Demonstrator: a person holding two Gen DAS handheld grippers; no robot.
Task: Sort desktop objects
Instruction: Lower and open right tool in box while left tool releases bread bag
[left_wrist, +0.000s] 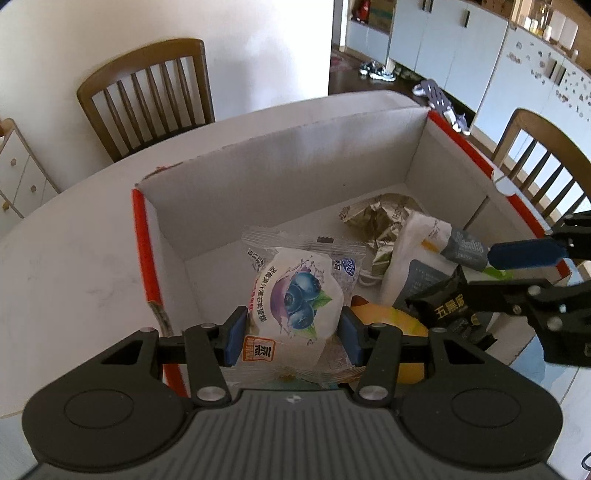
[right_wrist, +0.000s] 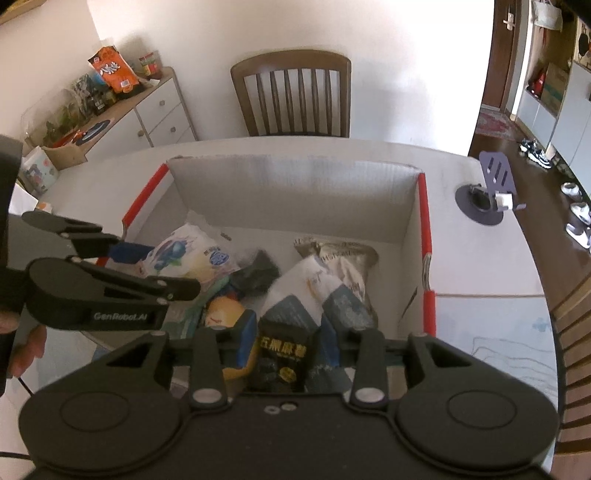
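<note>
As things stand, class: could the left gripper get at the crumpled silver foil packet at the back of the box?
Probably not yet: the left gripper is shut on the blueberry packet, though nothing covers the foil packet.

The left gripper points steeply down, its blue pads pressed on either side of a blueberry packet. In its own view the right gripper reaches in from 3 o'clock. The right gripper also tilts steeply down, jaws part-open around a black packet; whether the pads press it I cannot tell. A hand shows at 9 o'clock in the right view.
</note>
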